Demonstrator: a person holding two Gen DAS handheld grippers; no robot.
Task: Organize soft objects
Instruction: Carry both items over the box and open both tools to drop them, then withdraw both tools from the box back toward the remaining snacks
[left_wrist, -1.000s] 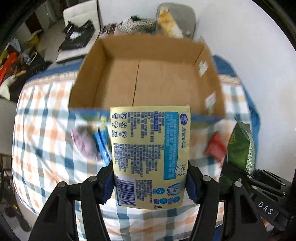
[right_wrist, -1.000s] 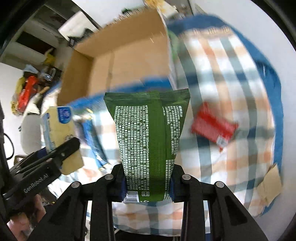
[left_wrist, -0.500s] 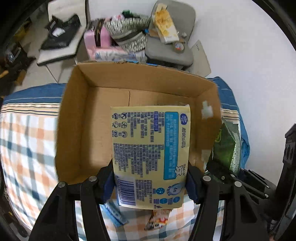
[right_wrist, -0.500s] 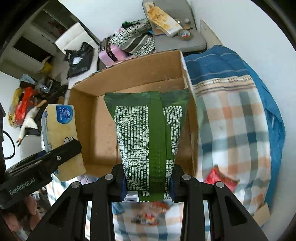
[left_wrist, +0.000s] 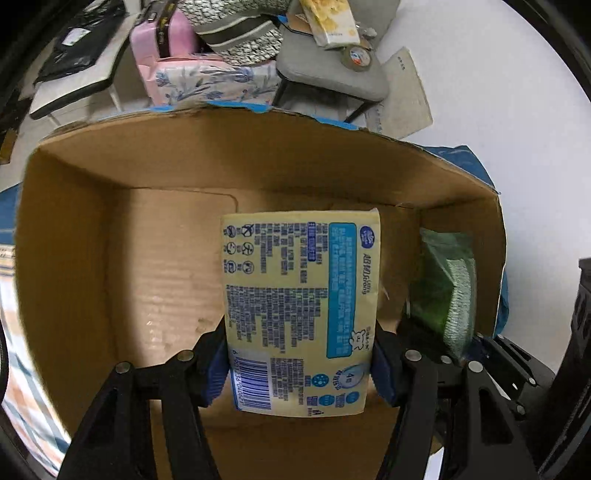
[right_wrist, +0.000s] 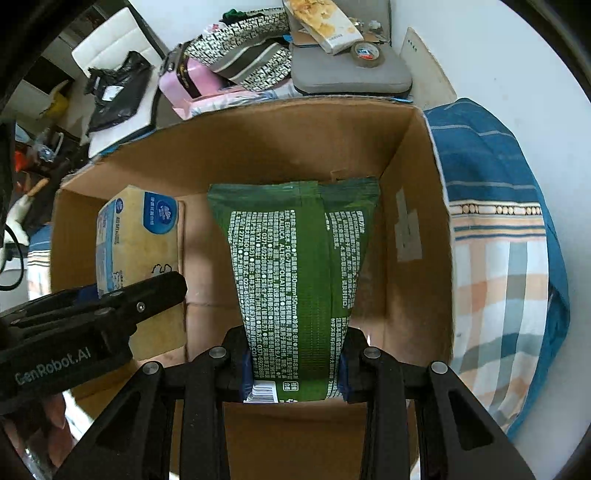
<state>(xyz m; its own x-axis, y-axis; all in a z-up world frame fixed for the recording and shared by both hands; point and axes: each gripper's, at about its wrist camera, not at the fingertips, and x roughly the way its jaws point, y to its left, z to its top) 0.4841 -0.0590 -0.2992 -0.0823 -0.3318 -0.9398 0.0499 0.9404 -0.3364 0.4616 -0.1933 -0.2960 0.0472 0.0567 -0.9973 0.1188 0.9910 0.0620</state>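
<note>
My left gripper (left_wrist: 299, 365) is shut on a yellow tissue pack (left_wrist: 299, 302) with blue print and holds it inside the open cardboard box (left_wrist: 66, 258), above its floor. My right gripper (right_wrist: 293, 373) is shut on a green wipes pack (right_wrist: 299, 266) and holds it inside the same box (right_wrist: 424, 229), near its right wall. The green pack also shows in the left wrist view (left_wrist: 445, 288), and the yellow pack in the right wrist view (right_wrist: 138, 251), to the left of the green one.
The box stands on a plaid cloth (right_wrist: 498, 280) over a blue cover. Behind it are a grey chair (right_wrist: 351, 74) with a snack box and tape roll, a pink case (left_wrist: 162, 44) and bags.
Both grippers moved forward over the box rim and lowered their packs into the box. The loose items on the plaid cloth have dropped out of view.
</note>
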